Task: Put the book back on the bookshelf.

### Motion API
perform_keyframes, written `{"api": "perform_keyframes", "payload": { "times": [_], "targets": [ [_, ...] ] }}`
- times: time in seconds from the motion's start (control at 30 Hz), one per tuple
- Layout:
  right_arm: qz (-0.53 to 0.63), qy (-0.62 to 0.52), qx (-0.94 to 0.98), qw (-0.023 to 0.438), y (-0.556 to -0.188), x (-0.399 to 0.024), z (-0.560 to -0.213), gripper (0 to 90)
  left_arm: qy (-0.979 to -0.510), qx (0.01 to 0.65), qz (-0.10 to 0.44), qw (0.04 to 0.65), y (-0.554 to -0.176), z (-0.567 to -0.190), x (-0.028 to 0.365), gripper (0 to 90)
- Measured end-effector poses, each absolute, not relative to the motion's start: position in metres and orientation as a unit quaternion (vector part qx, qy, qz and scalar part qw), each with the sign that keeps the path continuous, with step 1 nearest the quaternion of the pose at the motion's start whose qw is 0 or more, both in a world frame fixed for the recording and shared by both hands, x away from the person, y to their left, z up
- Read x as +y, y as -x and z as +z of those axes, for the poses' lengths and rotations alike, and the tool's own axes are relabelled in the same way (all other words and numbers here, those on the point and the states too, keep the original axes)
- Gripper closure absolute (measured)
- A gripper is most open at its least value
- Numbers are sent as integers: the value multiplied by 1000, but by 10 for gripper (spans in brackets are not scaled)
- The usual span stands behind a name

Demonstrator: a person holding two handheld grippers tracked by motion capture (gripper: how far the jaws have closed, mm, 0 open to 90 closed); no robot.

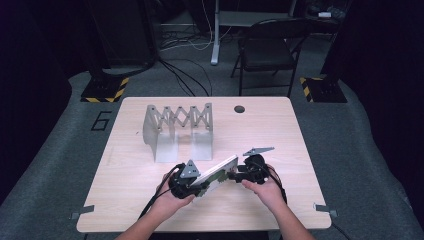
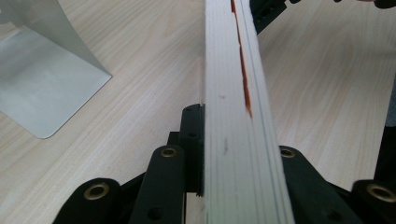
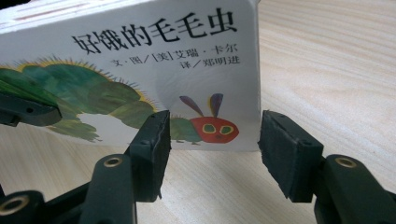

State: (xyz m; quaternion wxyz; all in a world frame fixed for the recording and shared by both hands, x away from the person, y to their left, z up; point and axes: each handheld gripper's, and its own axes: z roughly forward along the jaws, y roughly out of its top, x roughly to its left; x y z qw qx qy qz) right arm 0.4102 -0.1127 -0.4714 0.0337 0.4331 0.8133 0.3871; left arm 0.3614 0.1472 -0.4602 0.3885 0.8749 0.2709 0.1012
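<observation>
Left gripper (image 2: 240,186) clamped on book (image 2: 233,93) edge – keep firm. Right gripper (image 3: 212,154) jaws apart at cover corner, not pinching – close before lifting toward rack (image 1: 177,130).

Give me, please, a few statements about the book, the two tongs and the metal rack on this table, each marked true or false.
1. The left tongs are clamped on the book. True.
2. The book's cover shows a caterpillar. True.
3. The right tongs pinch the book tightly. False: in the right gripper view their pads stand apart, with the book's corner beyond them.
4. The book stands in the metal rack. False: it is in front of the rack, apart from it.
5. A folding chair stands beyond the table. True.
</observation>
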Motion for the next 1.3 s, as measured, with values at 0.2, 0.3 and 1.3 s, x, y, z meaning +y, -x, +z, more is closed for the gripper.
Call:
{"api": "perform_keyframes", "payload": {
  "times": [0.2, 0.3, 1.3],
  "targets": [
    [386, -431, 815, 35, -411, -112, -472, 433, -878, 270, 98, 384, -362, -459, 147, 754],
    [385, -432, 815, 35, -411, -113, -472, 432, -881, 263, 107, 378, -360, -459, 146, 755],
    [389, -434, 811, 46, -416, -118, -474, 441, -858, 296, 115, 403, -361, -452, 166, 757]
  ]
}}
